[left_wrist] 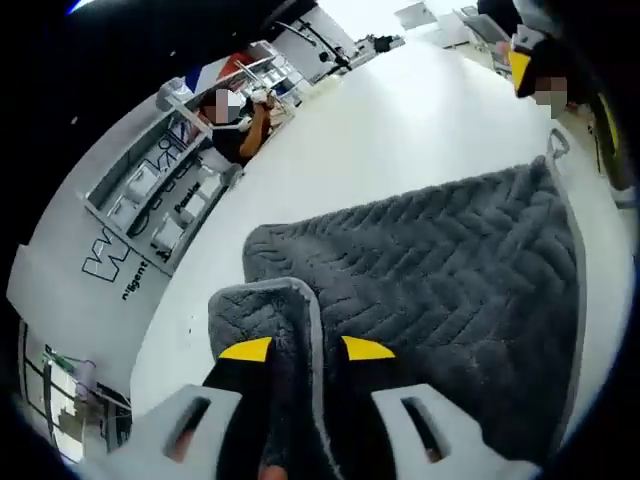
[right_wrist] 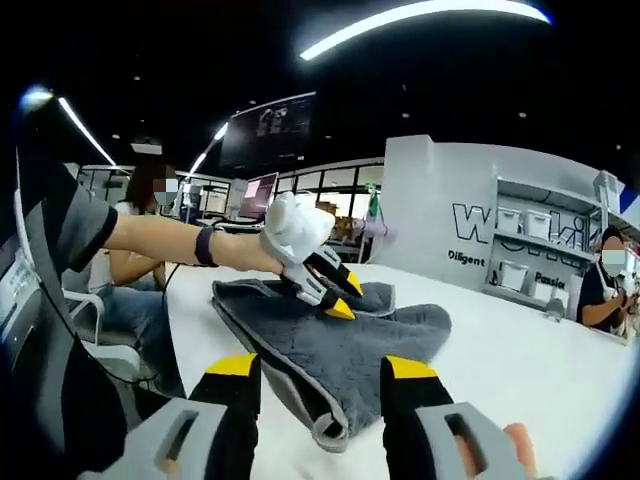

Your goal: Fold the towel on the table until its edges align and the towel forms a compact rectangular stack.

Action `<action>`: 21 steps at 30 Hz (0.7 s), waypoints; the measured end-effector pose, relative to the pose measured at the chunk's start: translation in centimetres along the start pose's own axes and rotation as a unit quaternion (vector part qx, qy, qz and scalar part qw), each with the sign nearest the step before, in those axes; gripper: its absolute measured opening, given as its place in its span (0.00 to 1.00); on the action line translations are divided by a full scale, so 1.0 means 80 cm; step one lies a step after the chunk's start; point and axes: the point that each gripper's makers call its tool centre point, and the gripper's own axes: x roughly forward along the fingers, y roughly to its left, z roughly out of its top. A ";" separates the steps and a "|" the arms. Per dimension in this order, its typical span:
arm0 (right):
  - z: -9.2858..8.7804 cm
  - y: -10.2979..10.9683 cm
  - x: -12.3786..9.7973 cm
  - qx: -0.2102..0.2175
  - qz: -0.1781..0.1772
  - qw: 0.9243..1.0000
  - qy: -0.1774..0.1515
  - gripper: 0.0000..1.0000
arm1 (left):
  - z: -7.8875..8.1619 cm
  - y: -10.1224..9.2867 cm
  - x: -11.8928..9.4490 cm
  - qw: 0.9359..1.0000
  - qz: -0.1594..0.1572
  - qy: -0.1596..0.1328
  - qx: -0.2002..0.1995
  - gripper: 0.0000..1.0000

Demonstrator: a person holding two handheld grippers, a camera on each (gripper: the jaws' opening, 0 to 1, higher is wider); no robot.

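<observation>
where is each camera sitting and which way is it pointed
Left gripper view: rides on the left gripper, looking along its jaws across the white table; the jaws pinch a lifted corner of the grey towel.
Right gripper view: rides on the right gripper, looking low across the table toward a wall with shelves; its jaws stand open around a towel corner, and the person's forearm reaches in with the left gripper.
Shared: towel, table, left gripper.
</observation>
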 end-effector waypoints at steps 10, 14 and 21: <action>0.003 -0.016 0.008 -0.003 -0.007 1.000 -0.019 0.50 | -0.010 -0.021 0.029 0.998 -0.016 0.037 0.040 0.24; -0.003 -0.010 0.018 -0.005 -0.001 1.000 -0.007 0.49 | 0.004 -0.011 0.012 1.000 -0.018 -0.001 -0.002 0.24; -0.005 -0.004 0.022 -0.011 0.002 1.000 0.001 0.49 | -0.014 -0.022 0.019 0.998 -0.016 0.024 0.047 0.22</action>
